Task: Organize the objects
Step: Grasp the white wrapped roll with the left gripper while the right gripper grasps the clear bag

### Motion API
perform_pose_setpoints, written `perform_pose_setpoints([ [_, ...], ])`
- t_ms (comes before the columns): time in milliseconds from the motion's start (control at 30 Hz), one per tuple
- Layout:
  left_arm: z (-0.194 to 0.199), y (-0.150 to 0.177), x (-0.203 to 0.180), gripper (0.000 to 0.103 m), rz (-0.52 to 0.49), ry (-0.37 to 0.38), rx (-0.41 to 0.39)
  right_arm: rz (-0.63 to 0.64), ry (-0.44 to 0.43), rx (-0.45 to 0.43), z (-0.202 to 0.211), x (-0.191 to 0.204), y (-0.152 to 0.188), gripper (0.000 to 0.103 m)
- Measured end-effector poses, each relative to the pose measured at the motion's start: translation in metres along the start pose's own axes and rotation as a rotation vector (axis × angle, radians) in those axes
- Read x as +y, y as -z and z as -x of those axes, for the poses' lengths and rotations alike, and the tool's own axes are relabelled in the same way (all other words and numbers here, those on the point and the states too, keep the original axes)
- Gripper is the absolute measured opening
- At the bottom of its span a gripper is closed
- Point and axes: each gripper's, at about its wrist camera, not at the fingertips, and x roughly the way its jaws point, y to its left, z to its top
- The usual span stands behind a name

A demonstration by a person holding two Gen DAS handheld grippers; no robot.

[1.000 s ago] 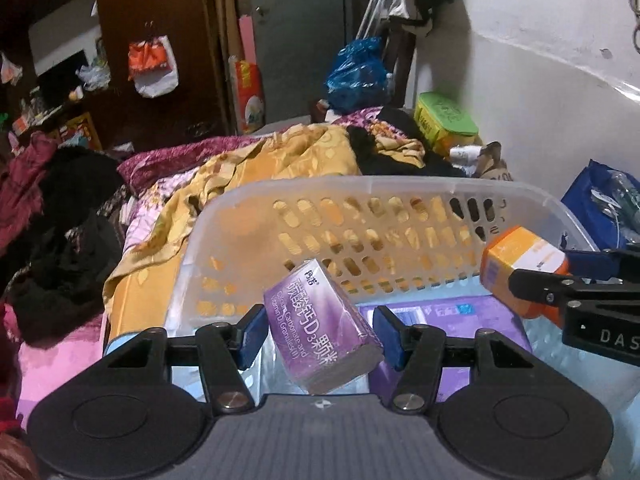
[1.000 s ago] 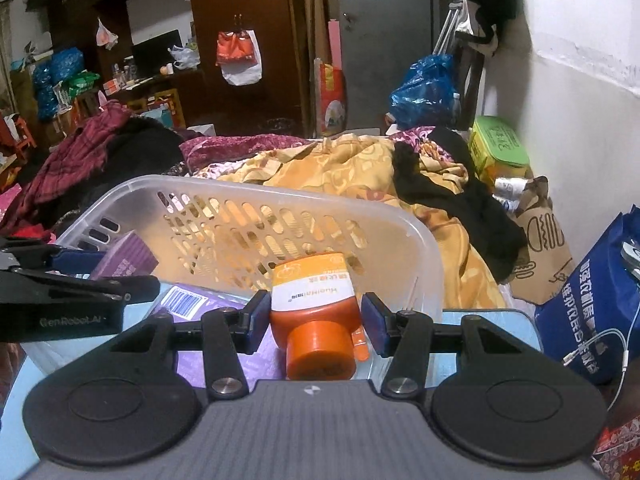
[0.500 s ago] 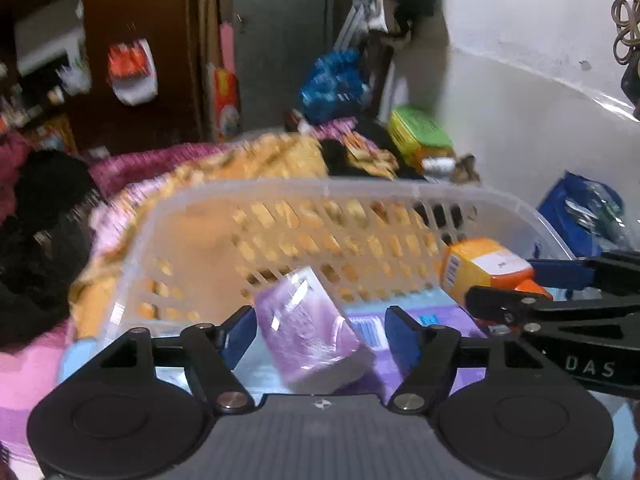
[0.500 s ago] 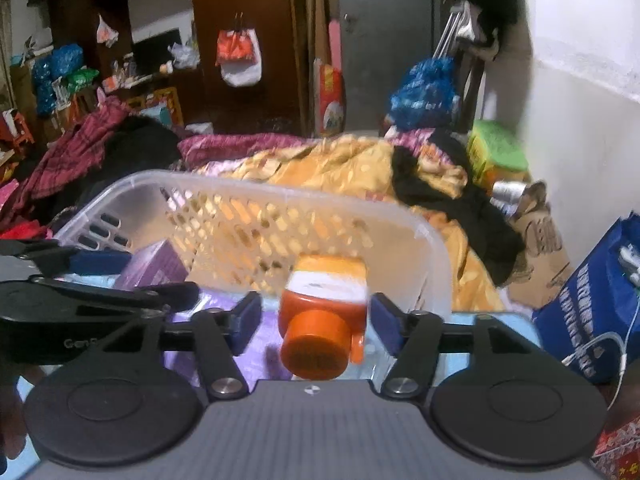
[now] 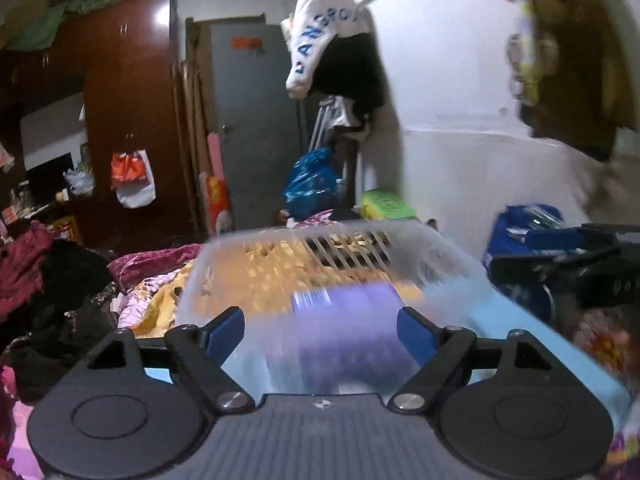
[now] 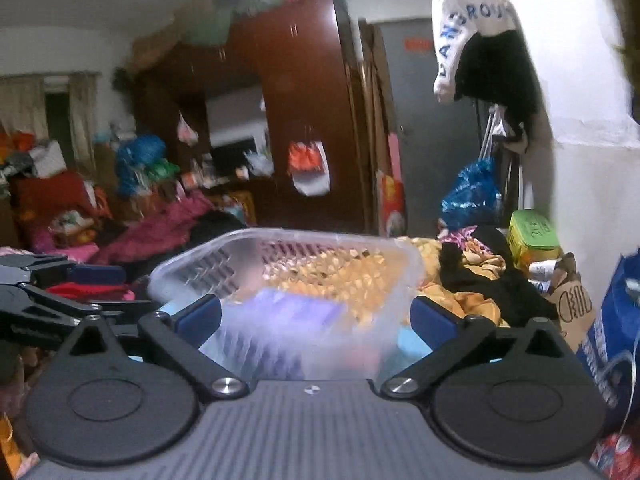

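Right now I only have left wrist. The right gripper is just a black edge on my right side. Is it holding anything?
Observer: No. In the right wrist view the right gripper is open, with nothing between its fingers.
Operator: What is it facing?
Observer: The clear basket, straight ahead of its fingers.
Operator: Anything to the basket's right? The gripper blocks my view there.
Observer: A black garment lies over the yellow blanket, with a brown paper bag beyond it by the wall.
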Motion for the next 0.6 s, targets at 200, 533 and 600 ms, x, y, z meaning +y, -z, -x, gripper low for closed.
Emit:
perform_pose_setpoints([
  [200,0.024,0.087,-0.012,0.086,0.038,0.023,-0.048,-0.092,-0.018,0.005,0.031,-0.022,0.087,0.103],
  [533,-0.007,0.095,-0.008,0.086,0.121,-0.013,-0.04,-0.015,0.009,-0.01,0.016,-0.014,0.092,0.085],
  [600,-0.014,0.095,-0.007,0.086,0.132,-0.025,-0.023,-0.027,0.001,-0.002,0.018,-0.016,0.099,0.078],
])
